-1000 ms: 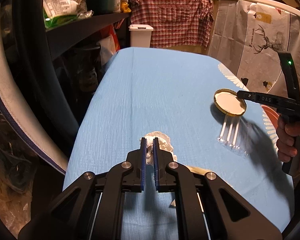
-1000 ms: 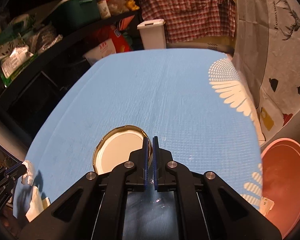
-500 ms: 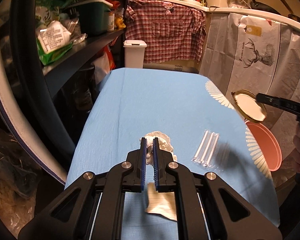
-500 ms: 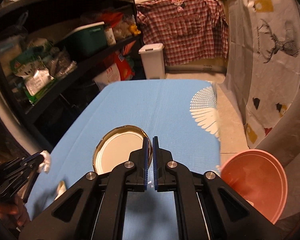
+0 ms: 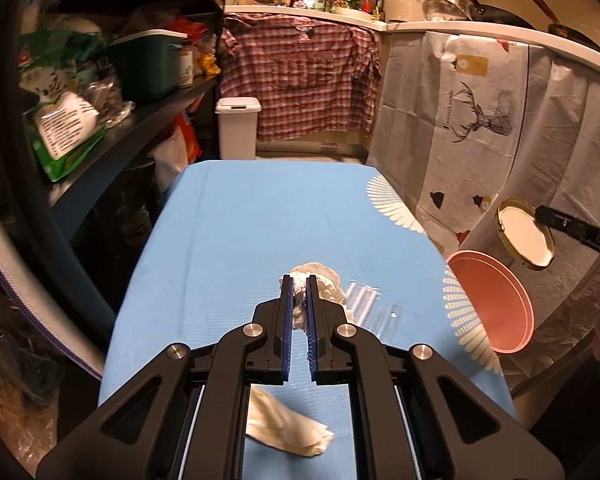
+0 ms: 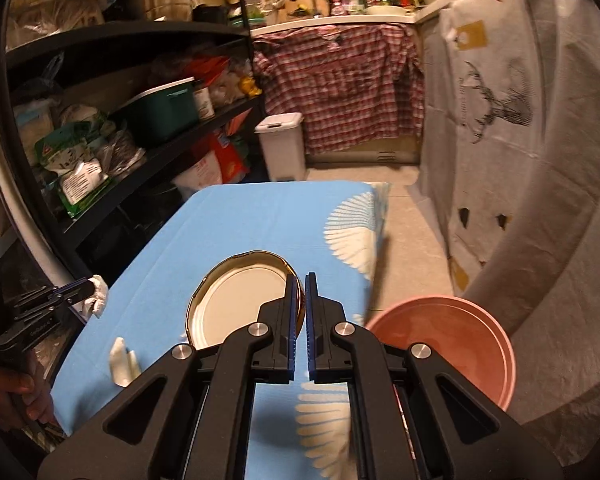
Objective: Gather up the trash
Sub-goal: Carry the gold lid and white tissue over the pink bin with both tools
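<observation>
In the left wrist view my left gripper (image 5: 299, 280) is shut on a crumpled white tissue (image 5: 320, 274), held above the blue table (image 5: 240, 232). A clear plastic wrapper (image 5: 364, 300) and a folded paper scrap (image 5: 288, 432) lie on the table below. The right wrist view has my right gripper (image 6: 300, 280) shut on the rim of a gold-edged jar lid (image 6: 240, 312), held in the air near the table's right edge. A pink bin (image 6: 452, 336) stands on the floor just to its right. The lid (image 5: 526, 236) hangs above the pink bin (image 5: 496, 300).
A dark shelf (image 5: 140, 128) full of bags and boxes runs along the table's left side. A white lidded bin (image 5: 238, 128) stands beyond the far end. A deer-print cloth (image 5: 480, 120) hangs at right. A hand (image 6: 8, 396) grips the left tool.
Both grippers have risen. The right one carried the lid off the table to the right, toward the pink bin. The left one lifted the tissue off the table.
</observation>
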A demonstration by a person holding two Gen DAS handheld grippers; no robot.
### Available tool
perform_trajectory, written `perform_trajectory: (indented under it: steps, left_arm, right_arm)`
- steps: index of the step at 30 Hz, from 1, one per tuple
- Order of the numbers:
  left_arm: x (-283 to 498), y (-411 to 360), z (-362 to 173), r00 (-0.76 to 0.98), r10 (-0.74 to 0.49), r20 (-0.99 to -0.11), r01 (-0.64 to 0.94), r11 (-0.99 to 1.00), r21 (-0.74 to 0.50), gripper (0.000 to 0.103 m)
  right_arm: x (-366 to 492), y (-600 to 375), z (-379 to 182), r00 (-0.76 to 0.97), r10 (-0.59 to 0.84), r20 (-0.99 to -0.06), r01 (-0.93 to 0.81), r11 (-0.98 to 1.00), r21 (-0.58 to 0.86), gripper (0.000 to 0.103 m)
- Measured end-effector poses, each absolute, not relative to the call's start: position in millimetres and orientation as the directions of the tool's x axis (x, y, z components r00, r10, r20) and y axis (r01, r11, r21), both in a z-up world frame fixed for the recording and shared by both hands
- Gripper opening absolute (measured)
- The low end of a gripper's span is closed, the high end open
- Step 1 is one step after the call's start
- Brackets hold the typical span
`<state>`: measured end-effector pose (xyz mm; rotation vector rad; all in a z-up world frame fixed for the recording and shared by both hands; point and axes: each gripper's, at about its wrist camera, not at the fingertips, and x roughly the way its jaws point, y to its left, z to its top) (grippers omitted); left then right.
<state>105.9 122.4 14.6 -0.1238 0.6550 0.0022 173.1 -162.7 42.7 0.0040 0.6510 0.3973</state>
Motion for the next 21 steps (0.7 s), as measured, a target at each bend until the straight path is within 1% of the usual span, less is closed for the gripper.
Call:
perform_trajectory:
  steps: [3, 7, 15, 21]
  left_arm:
    - [110, 111, 16, 0.792, -0.048, -0.608, -0.027, 0.993, -0.114, 0.006]
    - [116, 97, 16, 0.79, -0.065, -0.61, -0.004, 0.994, -0.11, 0.006]
    - [136, 78, 15, 0.779, -0.098, -0.62, 0.024, 0.992, -0.127, 0.006]
    - [154, 52, 15, 0.769, -0.143, -0.623, 0.074, 0.988, -0.135, 0.006]
  right_arm:
    - [175, -175, 34, 0.721, 0.351, -0.598, -0.33, 0.932, 0.149, 0.005]
    - [175, -185, 32, 0.736, 0.325, -0.594, -0.31, 0.942, 0.131, 0.005]
    - [181, -203, 25, 0.738, 0.305, -0.602, -0.272, 0.951, 0.149, 0.004]
    - [185, -218, 20, 0.741, 0.284, -0.609, -0.244, 0.958, 0.15, 0.005]
